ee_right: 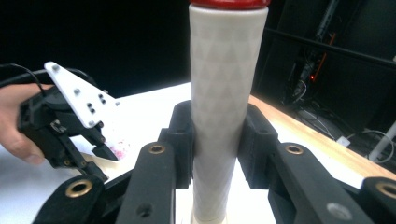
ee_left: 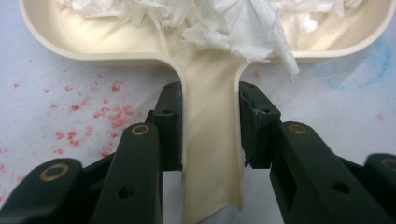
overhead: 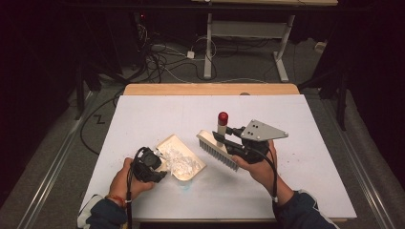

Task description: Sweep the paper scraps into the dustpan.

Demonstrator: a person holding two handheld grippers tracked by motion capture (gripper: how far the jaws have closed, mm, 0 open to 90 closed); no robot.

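A cream dustpan (overhead: pixel 188 169) lies on the white table, heaped with white paper shreds (overhead: pixel 180 160). My left gripper (overhead: pixel 160 168) is shut on its handle; in the left gripper view the two pads press on both sides of the cream handle (ee_left: pixel 210 154), and the shreds (ee_left: pixel 233 23) fill the pan above. My right gripper (overhead: pixel 221 137) is shut on the white handle of a brush (overhead: pixel 217 151) with a red cap (overhead: pixel 223 116), held just right of the pan with its bristles angled down. In the right gripper view the handle (ee_right: pixel 224 102) stands upright between the pads.
Red specks (ee_left: pixel 93 116) and a blue smudge (ee_left: pixel 355 65) mark the table beside the pan. The table's wooden far edge (overhead: pixel 210 89) lies beyond. Cables and another table's white legs (overhead: pixel 208 47) stand on the floor behind. The left gripper (ee_right: pixel 70 126) and its hand show far left.
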